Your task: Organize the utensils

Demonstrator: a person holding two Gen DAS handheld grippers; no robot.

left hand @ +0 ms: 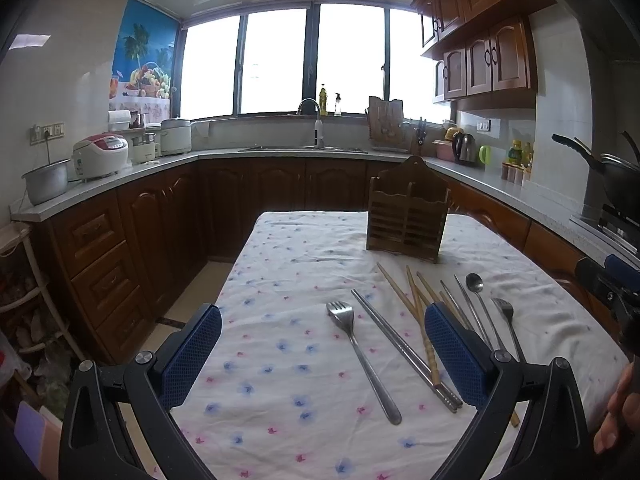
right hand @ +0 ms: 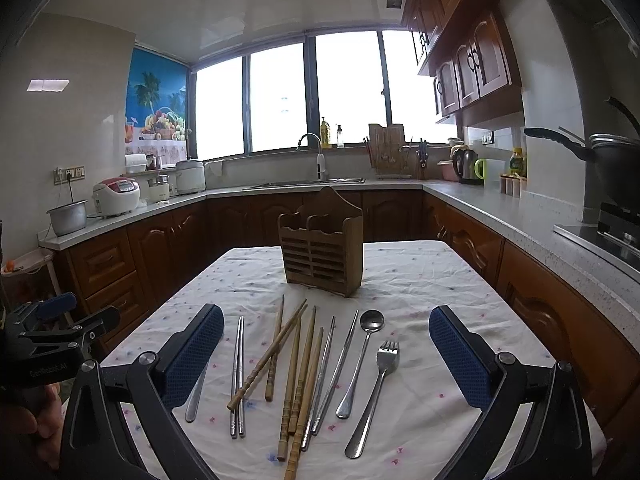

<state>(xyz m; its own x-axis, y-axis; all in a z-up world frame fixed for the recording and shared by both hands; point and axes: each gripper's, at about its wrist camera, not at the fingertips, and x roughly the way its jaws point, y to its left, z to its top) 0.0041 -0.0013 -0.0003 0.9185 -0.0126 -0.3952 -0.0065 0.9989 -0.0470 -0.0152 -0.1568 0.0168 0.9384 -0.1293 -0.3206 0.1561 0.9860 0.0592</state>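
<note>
both grippers wide apart w/ nothing held, utensils (right hand: 304,364) loose on table (right hand: 440,280).

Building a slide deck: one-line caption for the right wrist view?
Open right gripper above chopsticks, spoon and forks before a wooden holder.

A: What's hidden in the left wrist view?
B: The right blue pad (left hand: 454,354) covers the lower parts of the wooden chopsticks (left hand: 416,308), lower right of frame. A hand (left hand: 618,408) is cut off at the right edge.

A: And the right wrist view?
B: The left pad (right hand: 192,354) hides a fork's (right hand: 196,394) head; only the handle shows. Items on the far counter (right hand: 304,192) are too small to ID.
</note>
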